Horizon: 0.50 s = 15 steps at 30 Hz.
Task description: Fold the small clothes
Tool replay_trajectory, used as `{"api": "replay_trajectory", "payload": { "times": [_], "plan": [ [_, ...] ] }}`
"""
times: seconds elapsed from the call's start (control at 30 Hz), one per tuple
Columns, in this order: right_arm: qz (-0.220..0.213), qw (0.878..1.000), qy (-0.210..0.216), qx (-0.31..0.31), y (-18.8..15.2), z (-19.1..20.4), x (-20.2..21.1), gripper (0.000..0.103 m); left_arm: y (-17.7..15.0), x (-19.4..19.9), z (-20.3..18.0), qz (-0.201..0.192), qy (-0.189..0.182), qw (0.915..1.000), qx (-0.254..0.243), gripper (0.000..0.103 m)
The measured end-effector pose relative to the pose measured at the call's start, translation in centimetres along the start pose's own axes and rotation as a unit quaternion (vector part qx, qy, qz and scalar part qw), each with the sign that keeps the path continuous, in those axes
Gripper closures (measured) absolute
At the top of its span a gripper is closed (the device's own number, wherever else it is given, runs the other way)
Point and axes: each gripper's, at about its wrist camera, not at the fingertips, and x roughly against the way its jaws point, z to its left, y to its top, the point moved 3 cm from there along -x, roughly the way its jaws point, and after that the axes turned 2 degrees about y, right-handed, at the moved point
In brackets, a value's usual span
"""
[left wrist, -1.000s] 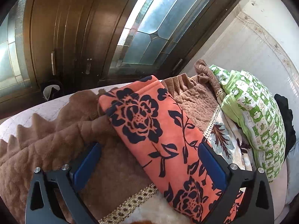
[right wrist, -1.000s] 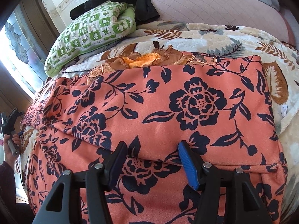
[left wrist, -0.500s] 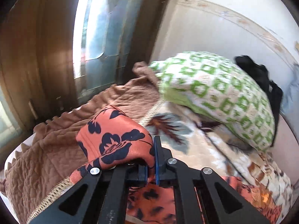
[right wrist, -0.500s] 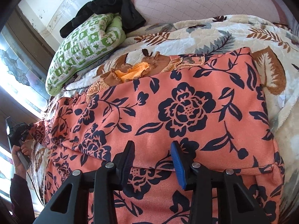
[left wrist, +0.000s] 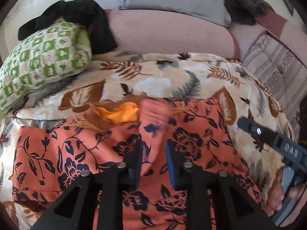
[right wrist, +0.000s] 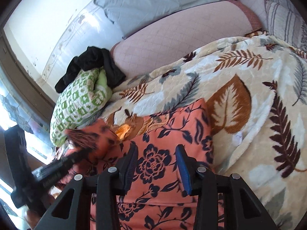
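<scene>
- Orange floral garment (left wrist: 80, 153) lies folded on the leaf-print blanket (left wrist: 153, 76) beneath both your tongs.
- Your left gripper (left wrist: 153, 164) has just been opening, a fold between its parted jaws.
- Your right gripper (right wrist: 156, 164) has just been opening, empty above the cloth.

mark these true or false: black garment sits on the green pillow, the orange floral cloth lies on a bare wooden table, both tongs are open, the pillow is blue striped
1. A black garment lies on the green patterned pillow. True.
2. The orange floral cloth lies on a bare wooden table. False: it lies on a leaf-print blanket.
3. The left tongs and right tongs both stand open. True.
4. The pillow is blue striped. False: green and white squares.
</scene>
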Motion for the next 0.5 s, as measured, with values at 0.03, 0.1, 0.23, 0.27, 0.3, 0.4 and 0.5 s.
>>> {"api": "replay_trajectory", "payload": {
  "times": [0.03, 0.1, 0.23, 0.27, 0.3, 0.4, 0.5],
  "plan": [
    [-0.008, 1.000, -0.002, -0.010, 0.5, -0.8, 0.4, 0.041, -0.5, 1.2, -0.3, -0.013, 0.002, 0.9998, -0.012, 0.041],
    [-0.015, 0.999, 0.020, -0.031, 1.2, -1.8, 1.0, 0.036, -0.8, 4.1, 0.5, -0.052, 0.031, 0.9981, -0.014, 0.018],
    [0.010, 0.996, 0.069, -0.050, 1.4, -1.2, 0.3, 0.036, -1.4, 8.5, 7.4, -0.092, 0.059, 0.9916, 0.069, 0.016],
    [0.024, 0.995, 0.082, -0.049, 0.9, -0.7, -0.3, 0.036, -1.8, 8.8, 9.4, -0.087, 0.082, 0.9883, 0.095, 0.015],
    [0.040, 0.994, 0.094, -0.045, 0.6, -0.1, -1.1, 0.036, -2.1, 8.6, 11.5, -0.077, 0.112, 0.9836, 0.119, 0.015],
    [0.084, 0.990, 0.104, -0.033, -0.9, 1.5, -4.1, 0.036, -4.1, 8.0, 17.1, -0.063, 0.182, 0.9640, 0.183, 0.015],
    [0.114, 0.989, 0.092, -0.034, -2.5, 2.0, -6.9, 0.036, -6.0, 6.5, 21.1, -0.047, 0.213, 0.9502, 0.223, 0.015]
  ]
}}
